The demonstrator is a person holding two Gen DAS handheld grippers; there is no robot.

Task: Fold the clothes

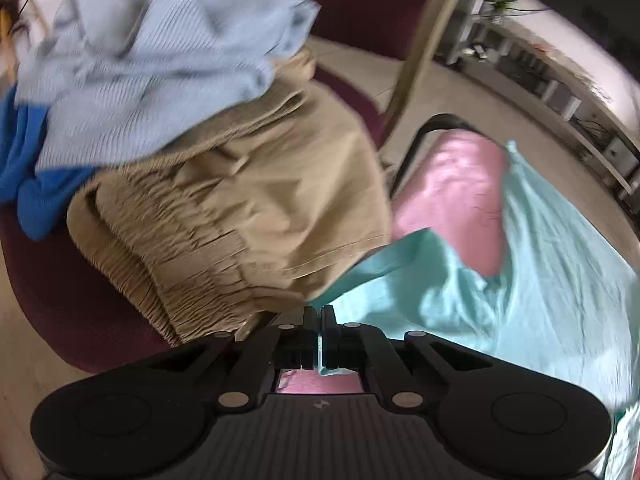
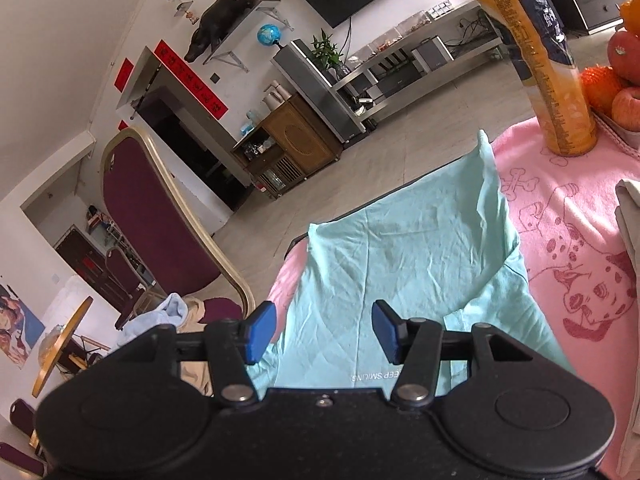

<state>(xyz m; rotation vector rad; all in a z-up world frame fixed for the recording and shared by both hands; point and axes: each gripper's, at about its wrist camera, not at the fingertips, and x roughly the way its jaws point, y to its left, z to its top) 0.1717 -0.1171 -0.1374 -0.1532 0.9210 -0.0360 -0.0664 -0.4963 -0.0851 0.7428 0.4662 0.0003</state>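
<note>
Left wrist view: left gripper [image 1: 319,314] is clamped on an edge of the mint t-shirt [image 1: 532,280], which looks pinched, though it's blurry. That shirt's spread over the pink cloth [image 2: 560,216]. Right gripper [image 2: 324,330] hovers above it, jaws apart, holding nothing.

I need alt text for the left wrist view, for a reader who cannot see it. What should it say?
The left hand-held gripper is shut on an edge of a mint green garment that lies on a pink cloth. Beside it, a dark red chair holds a pile: tan trousers, a pale blue knit and a bright blue garment.
</note>
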